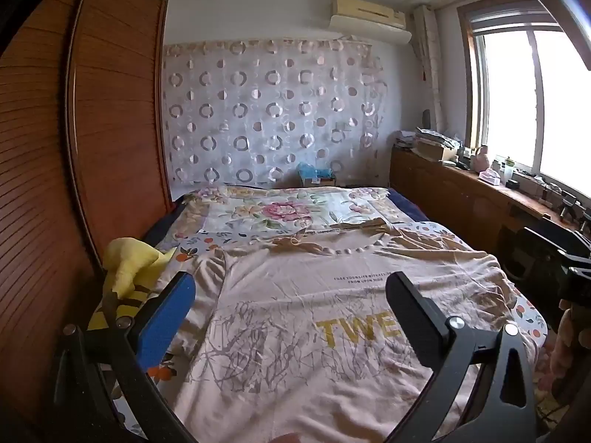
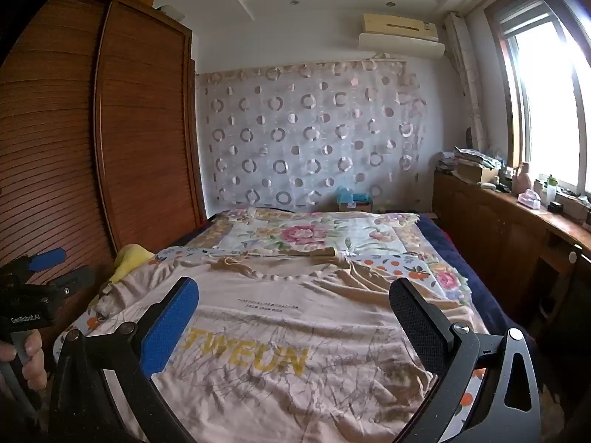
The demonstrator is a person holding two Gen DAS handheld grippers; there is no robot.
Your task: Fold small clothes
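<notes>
A pale pink cotton T-shirt with yellow lettering and a grey branch print point(image 1: 295, 317) lies spread face up on the bed with the floral and orange-fruit quilt point(image 1: 280, 210), its neckline towards the far wall and its hem nearest the cameras. The left hand-held gripper point(image 1: 291, 295) and the right hand-held gripper point(image 2: 295, 302) both hover above the shirt with their jaws wide apart and nothing between them. No fold looks started, so the step in hand appears to be the first grasp.

To do it well, each gripper should probably take one side of the shirt at matching points, say shoulder and hem corner, pinching only the shirt's fabric and not the quilt beneath. The right sleeve area point(image 2: 373, 277) looks rumpled; smoothing it first would give a cleaner crease. A yellow plush toy point(image 1: 129, 262) sits just beside the shirt's left edge and could snag the left gripper, so that side is best approached from above
</notes>
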